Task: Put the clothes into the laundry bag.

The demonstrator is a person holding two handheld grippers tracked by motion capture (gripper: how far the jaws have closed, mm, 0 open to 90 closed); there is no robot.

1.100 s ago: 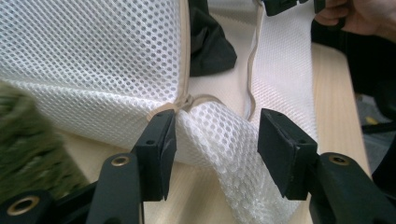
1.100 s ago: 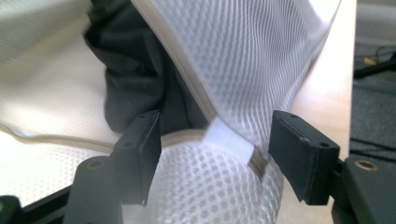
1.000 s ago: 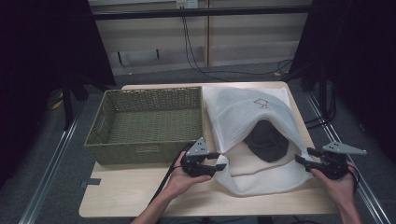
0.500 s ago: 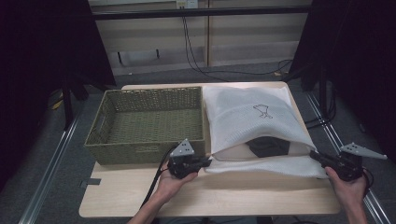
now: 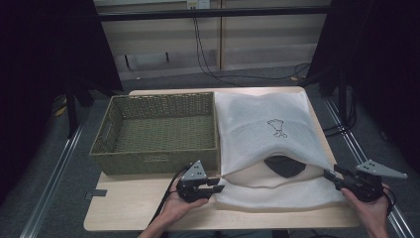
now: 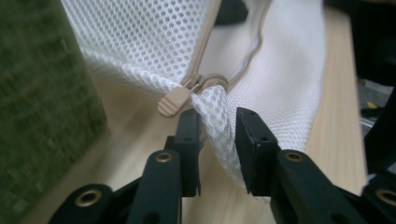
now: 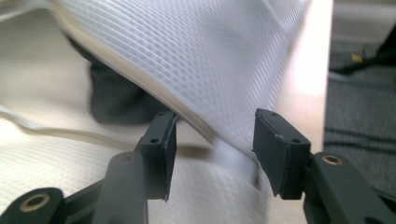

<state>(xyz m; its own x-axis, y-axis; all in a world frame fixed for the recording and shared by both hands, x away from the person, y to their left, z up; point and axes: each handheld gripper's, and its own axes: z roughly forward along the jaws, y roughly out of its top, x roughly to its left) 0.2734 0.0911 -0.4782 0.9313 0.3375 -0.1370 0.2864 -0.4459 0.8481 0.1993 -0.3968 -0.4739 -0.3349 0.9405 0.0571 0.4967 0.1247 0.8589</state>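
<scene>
A white mesh laundry bag (image 5: 267, 124) lies flat on the right half of the table, its near opening slack, with a dark garment (image 5: 285, 166) showing inside. My left gripper (image 5: 218, 186) is at the bag's near left corner. In the left gripper view it (image 6: 219, 121) is shut on a fold of mesh (image 6: 215, 112) beside the beige zipper pull (image 6: 173, 100). My right gripper (image 5: 331, 174) is at the bag's near right corner. In the right gripper view it (image 7: 215, 135) stands open, with the blurred bag edge (image 7: 201, 51) between the jaws and the dark garment (image 7: 116, 100) behind.
A green woven basket (image 5: 158, 158) stands on the left half of the wooden table (image 5: 138, 208), right beside the bag and my left gripper. The table's near edge is close behind both hands. Cables hang at the back wall.
The bag's opening, held up wide a second ago, has dropped nearly flat. Both grippers have moved apart and toward the near edge. The right gripper has opened and let go of the bag edge.
</scene>
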